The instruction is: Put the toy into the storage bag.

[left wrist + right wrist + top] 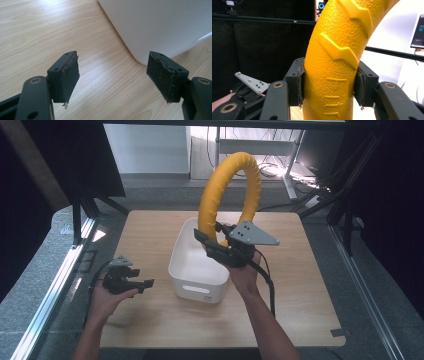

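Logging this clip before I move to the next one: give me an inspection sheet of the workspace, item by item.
Surface: light wooden table, bare around the bin.
Job's things: yellow ring, held upright above the white bin; white bin near the table's middle.
Clutter: nothing seen.
Grippers: right gripper shut on the yellow ring's lower part; left gripper open, low over the table, left of the bin.
Cables: black cable trails along the right forearm; tangled cords on the floor beyond the table.
Surroundings: black frame legs, grey floor, dark side curtains.
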Demonstrator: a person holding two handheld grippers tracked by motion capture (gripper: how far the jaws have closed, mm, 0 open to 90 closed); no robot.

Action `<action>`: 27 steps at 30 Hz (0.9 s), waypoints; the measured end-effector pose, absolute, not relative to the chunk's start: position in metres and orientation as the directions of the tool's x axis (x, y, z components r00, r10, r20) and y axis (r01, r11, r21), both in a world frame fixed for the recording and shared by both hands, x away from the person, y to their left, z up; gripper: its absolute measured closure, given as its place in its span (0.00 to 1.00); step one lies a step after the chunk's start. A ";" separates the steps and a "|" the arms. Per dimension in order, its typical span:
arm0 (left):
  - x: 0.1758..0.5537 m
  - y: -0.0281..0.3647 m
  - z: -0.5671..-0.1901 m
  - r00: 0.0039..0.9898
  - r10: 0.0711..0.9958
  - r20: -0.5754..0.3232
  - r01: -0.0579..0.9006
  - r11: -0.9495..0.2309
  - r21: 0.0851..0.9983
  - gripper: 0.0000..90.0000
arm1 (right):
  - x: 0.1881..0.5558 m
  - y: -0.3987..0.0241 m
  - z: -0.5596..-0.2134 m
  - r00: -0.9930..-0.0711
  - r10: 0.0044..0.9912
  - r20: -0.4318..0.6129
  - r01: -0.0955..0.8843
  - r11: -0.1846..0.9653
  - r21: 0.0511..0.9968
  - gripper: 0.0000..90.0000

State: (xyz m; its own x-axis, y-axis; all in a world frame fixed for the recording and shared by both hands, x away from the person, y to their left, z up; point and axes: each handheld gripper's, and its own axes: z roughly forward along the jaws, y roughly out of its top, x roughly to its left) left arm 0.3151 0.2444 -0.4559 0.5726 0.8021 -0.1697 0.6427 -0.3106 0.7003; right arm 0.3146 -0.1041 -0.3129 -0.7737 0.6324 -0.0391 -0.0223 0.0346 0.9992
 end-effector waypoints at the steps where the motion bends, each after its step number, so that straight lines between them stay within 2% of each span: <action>1: 0.315 0.246 -0.455 0.569 0.805 -0.170 0.645 -0.309 0.699 0.29 | 0.315 -0.100 -0.313 -0.776 0.629 -0.041 -0.025 0.034 0.999 0.55; 14: 0.322 0.267 -0.432 0.546 0.819 -0.178 0.643 -0.273 0.715 0.29 | 0.311 -0.057 -0.326 -0.786 0.617 -0.048 -0.035 0.033 0.999 0.55; 27: 0.338 0.270 -0.344 0.578 0.802 -0.150 0.562 -0.259 0.785 0.29 | 0.306 -0.039 -0.344 -0.782 0.622 -0.038 -0.022 0.034 0.999 0.55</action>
